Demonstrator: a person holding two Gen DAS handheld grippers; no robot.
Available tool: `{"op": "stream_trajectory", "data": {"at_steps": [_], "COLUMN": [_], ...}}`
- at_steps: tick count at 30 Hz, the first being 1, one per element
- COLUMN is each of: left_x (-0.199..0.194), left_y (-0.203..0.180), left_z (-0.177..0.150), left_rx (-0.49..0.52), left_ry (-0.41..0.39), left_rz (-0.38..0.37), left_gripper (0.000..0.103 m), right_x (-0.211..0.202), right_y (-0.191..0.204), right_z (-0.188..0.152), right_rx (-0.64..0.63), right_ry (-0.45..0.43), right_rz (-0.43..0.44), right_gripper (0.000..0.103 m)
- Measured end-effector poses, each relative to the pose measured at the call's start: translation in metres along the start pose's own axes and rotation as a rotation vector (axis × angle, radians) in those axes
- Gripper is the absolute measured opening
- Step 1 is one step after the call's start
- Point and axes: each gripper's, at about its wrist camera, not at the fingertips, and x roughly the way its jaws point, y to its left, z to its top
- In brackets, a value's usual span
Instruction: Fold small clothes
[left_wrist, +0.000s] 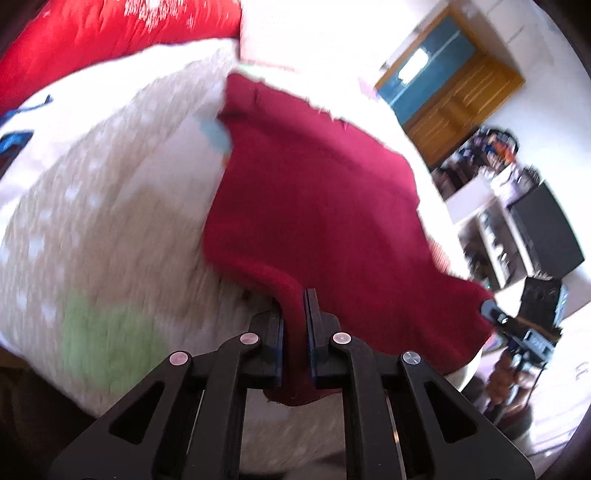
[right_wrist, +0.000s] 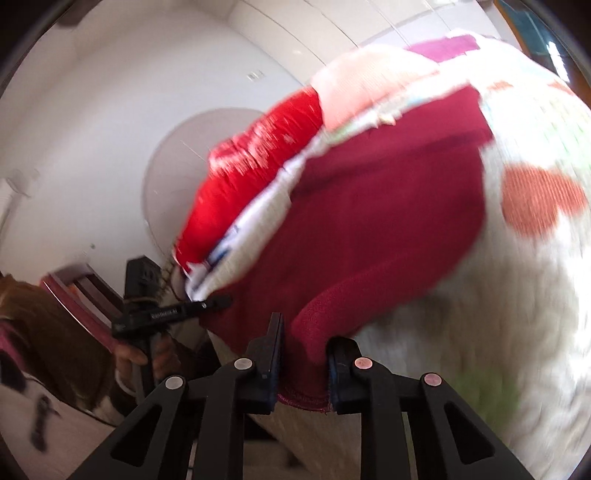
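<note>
A dark red garment (left_wrist: 314, 192) lies spread on a white quilted bed cover (left_wrist: 110, 221). My left gripper (left_wrist: 294, 314) is shut on its near edge, the cloth pinched between the pads. My right gripper (right_wrist: 303, 350) is shut on another corner of the same garment (right_wrist: 369, 221), with the hem hanging below the pads. The right gripper's tip also shows in the left wrist view (left_wrist: 491, 308) at the garment's far right corner. The left gripper also shows in the right wrist view (right_wrist: 177, 312) at the garment's left corner. Both views are motion blurred.
A bright red pillow (left_wrist: 110, 33) lies at the bed's far side, also in the right wrist view (right_wrist: 258, 158). The cover (right_wrist: 498, 314) has orange and green patches. A wooden door (left_wrist: 450, 88) and cluttered shelves (left_wrist: 498, 206) stand beyond the bed. The person's hand (right_wrist: 133, 354) holds the left gripper.
</note>
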Motion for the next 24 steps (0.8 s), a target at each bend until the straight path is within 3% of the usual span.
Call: {"op": "stream_trajectory", "data": {"at_steps": [7, 12, 18, 21, 24], "left_x": [0.016, 0.041, 0.091, 0.123, 0.154], "left_y": [-0.007, -0.013, -0.014, -0.008, 0.013], "left_z": [0.079, 0.146, 0.210, 0.234, 0.251], "left_rx": [-0.041, -0.005, 0.030, 0.022, -0.052], "left_ry": [-0.115, -0.163, -0.163, -0.124, -0.079], "left_rz": [-0.022, 0.041, 0.130, 0.176, 0.176], "left_gripper": [0.008, 0.007, 0.007, 0.007, 0.008], "right_x": [0.012, 0.027, 0.045, 0.067, 0.092], "right_y": [-0.007, -0.027, -0.070, -0.095, -0.130], "right_z": [0.082, 0.138, 0.198, 0.232, 0.255], "right_rx": [-0.029, -0.032, 0.017, 0.037, 0.073], "right_ry": [-0.143, -0.196, -0.236, -0.222, -0.179], "right_rz": [-0.049, -0.099, -0.149, -0.162, -0.237], "right_gripper": [0.017, 0.017, 0.016, 0.016, 0.018]}}
